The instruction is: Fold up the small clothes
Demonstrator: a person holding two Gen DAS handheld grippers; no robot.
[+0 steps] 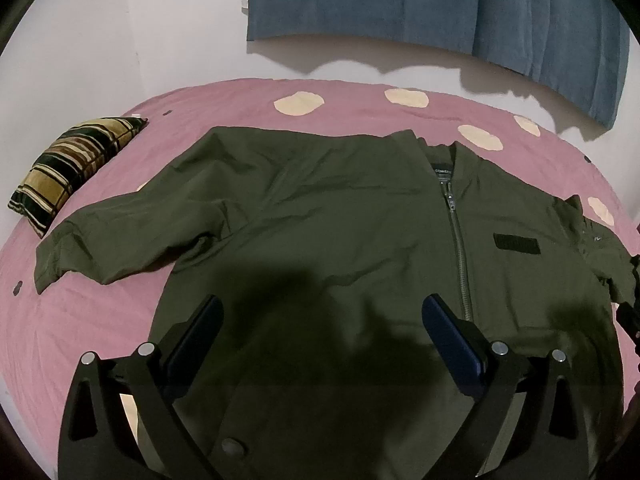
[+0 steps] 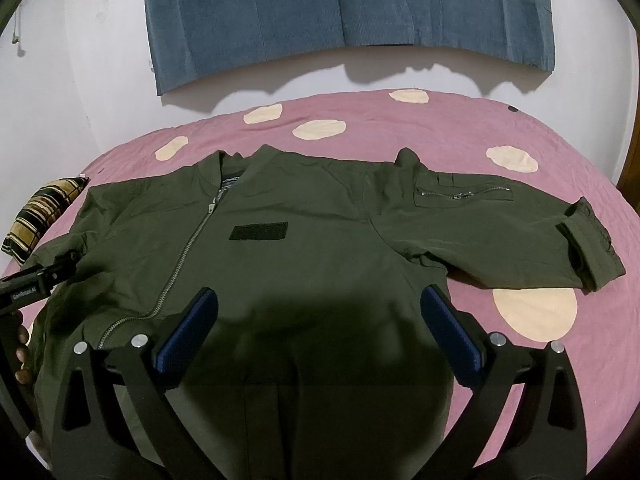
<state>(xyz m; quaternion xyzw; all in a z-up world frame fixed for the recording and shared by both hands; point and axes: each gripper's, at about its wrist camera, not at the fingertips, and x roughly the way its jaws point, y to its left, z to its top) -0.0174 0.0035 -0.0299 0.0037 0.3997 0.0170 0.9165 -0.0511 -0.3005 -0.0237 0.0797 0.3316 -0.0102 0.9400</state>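
We held the left gripper (image 1: 320, 316) spread wide with nothing between its blue pads (image 1: 448, 332), above the olive jacket (image 1: 328, 220) that lay flat, zipped, front up on the pink bedspread (image 1: 72, 312). The right gripper (image 2: 320, 308) was equally wide and empty; the zipper (image 2: 188, 252) ran ahead to its left, the cuffed sleeve (image 2: 520, 232) stretched ahead to its right.
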